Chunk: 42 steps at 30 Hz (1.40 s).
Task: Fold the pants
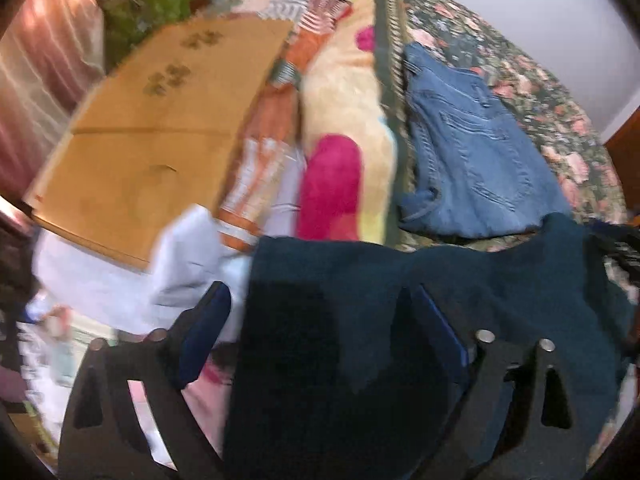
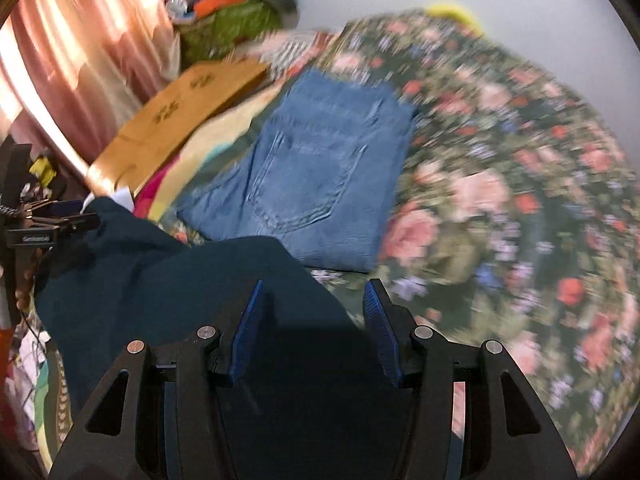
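Dark pants [image 2: 168, 280] draped btwn jaws, both hand-held grippers [image 1: 316, 304] [image 2: 314, 316] spread.

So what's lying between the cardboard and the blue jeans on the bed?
A cream blanket with pink patches lies between the cardboard and the jeans, along with a strip of orange patterned cloth. The left wrist view shows it best.

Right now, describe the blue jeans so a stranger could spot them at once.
Start at the bed with the dark floral bedspread. On it, beyond the dark teal pants, lie the folded blue jeans, a back pocket facing up. They are the only light-blue denim there, to the right of the flat brown cardboard.
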Motion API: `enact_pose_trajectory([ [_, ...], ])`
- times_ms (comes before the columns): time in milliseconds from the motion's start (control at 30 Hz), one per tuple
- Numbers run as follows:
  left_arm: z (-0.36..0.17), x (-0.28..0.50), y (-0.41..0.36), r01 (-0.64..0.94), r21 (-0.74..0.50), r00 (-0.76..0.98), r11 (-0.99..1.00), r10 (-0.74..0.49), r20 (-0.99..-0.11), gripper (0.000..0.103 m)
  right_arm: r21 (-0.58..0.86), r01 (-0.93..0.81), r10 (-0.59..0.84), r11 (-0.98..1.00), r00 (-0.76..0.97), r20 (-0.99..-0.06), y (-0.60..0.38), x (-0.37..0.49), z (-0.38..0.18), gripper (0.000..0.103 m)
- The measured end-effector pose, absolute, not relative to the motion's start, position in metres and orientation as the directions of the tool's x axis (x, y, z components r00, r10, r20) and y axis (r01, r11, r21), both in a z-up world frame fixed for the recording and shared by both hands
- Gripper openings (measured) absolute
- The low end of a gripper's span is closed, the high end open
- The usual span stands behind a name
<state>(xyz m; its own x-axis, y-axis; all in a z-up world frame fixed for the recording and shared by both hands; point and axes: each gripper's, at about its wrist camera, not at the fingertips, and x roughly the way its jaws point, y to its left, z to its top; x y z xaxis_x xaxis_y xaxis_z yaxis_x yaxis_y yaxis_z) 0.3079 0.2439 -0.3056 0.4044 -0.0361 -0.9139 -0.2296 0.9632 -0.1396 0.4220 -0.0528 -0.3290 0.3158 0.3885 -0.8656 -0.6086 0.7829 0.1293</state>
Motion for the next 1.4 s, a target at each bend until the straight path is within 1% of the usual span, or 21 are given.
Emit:
enact_pose_trajectory([
  [67,-0.312,0.307,0.244,-0.238,-0.166,0.4,0.957,-0.059,-0.914,0.066,0.15,-0.628,0.399,0.764,0.277,-0.874,-0.044,0.427,-0.338,0.048],
  [100,-0.314,0.306,0.245,-0.241,-0.189,0.405,0.952,-0.078,-0.911,0.06,0.166,-0.631,0.408,0.758,0.26,-0.875,-0.042,0.428,-0.34,0.048],
  [133,-0.316,0.305,0.246,-0.246,-0.211,0.412,0.946,-0.095,-0.906,0.044,0.178,-0.632,0.416,0.754,0.249,-0.875,-0.04,0.429,-0.343,0.04],
  [167,-0.317,0.302,0.246,-0.258,-0.216,0.416,0.942,-0.094,-0.904,0.034,0.189,-0.635,0.422,0.749,0.238,-0.875,-0.038,0.429,-0.345,0.027],
  [233,-0.311,0.298,0.248,-0.312,-0.165,0.451,0.936,-0.007,-0.893,0.034,0.149,-0.638,0.406,0.755,0.278,-0.871,-0.035,0.424,-0.348,0.015],
  [300,-0.304,0.295,0.249,-0.342,-0.088,0.47,0.936,0.089,-0.878,0.034,0.112,-0.64,0.39,0.76,0.312,-0.866,-0.034,0.422,-0.347,0.011],
  [400,-0.312,0.297,0.243,-0.325,-0.034,0.448,0.945,0.122,-0.886,0.036,0.09,-0.632,0.367,0.77,0.322,-0.873,-0.033,0.422,-0.347,0.011],
  [500,-0.305,0.296,0.239,-0.314,0.015,0.427,0.949,0.155,-0.891,0.046,0.099,-0.608,0.356,0.788,0.318,-0.879,-0.037,0.421,-0.336,0.014],
  [533,-0.297,0.291,0.238,-0.308,0.011,0.428,0.951,0.149,-0.891,0.053,0.107,-0.598,0.357,0.794,0.316,-0.879,-0.041,0.419,-0.332,0.018],
  [567,-0.29,0.285,0.239,-0.301,0.007,0.432,0.954,0.143,-0.89,0.062,0.122,-0.593,0.369,0.796,0.316,-0.874,-0.047,0.415,-0.325,0.025],
  [633,-0.276,0.274,0.237,-0.285,0.002,0.453,0.958,0.137,-0.881,0.077,0.135,-0.589,0.391,0.797,0.332,-0.858,-0.059,0.402,-0.31,0.038],
  [667,-0.268,0.264,0.237,-0.279,0.001,0.47,0.96,0.137,-0.872,0.083,0.13,-0.587,0.397,0.799,0.353,-0.847,-0.068,0.392,-0.301,0.043],
  [800,-0.256,0.236,0.235,-0.269,-0.034,0.483,0.963,0.104,-0.869,0.09,0.125,-0.567,0.399,0.814,0.391,-0.829,-0.102,0.356,-0.277,0.043],
  [1000,-0.297,0.197,0.234,-0.317,-0.141,0.386,0.938,-0.008,-0.922,0.091,0.154,-0.5,0.381,0.852,0.392,-0.837,-0.146,0.302,-0.279,0.046],
  [1033,-0.304,0.193,0.233,-0.334,-0.146,0.377,0.931,-0.01,-0.926,0.089,0.159,-0.49,0.374,0.857,0.381,-0.845,-0.151,0.291,-0.286,0.046],
  [1067,-0.308,0.19,0.231,-0.353,-0.141,0.375,0.925,0.002,-0.927,0.079,0.17,-0.483,0.375,0.859,0.366,-0.852,-0.154,0.285,-0.291,0.046],
  [1100,-0.31,0.187,0.228,-0.37,-0.133,0.38,0.919,0.02,-0.925,0.074,0.187,-0.474,0.378,0.861,0.347,-0.858,-0.157,0.278,-0.299,0.046],
  [1167,-0.304,0.181,0.223,-0.397,-0.095,0.407,0.913,0.082,-0.91,0.048,0.216,-0.447,0.377,0.868,0.31,-0.873,-0.164,0.266,-0.316,0.046],
  [1233,-0.295,0.177,0.22,-0.393,-0.056,0.424,0.918,0.127,-0.896,0.033,0.219,-0.428,0.368,0.877,0.303,-0.879,-0.169,0.256,-0.328,0.046],
  [1333,-0.278,0.168,0.227,-0.391,-0.031,0.46,0.92,0.166,-0.872,0.032,0.278,-0.394,0.411,0.876,0.307,-0.858,-0.182,0.25,-0.331,0.047],
  [1400,-0.272,0.163,0.238,-0.396,-0.059,0.471,0.916,0.147,-0.87,0.032,0.307,-0.377,0.431,0.874,0.31,-0.848,-0.189,0.247,-0.33,0.047],
])
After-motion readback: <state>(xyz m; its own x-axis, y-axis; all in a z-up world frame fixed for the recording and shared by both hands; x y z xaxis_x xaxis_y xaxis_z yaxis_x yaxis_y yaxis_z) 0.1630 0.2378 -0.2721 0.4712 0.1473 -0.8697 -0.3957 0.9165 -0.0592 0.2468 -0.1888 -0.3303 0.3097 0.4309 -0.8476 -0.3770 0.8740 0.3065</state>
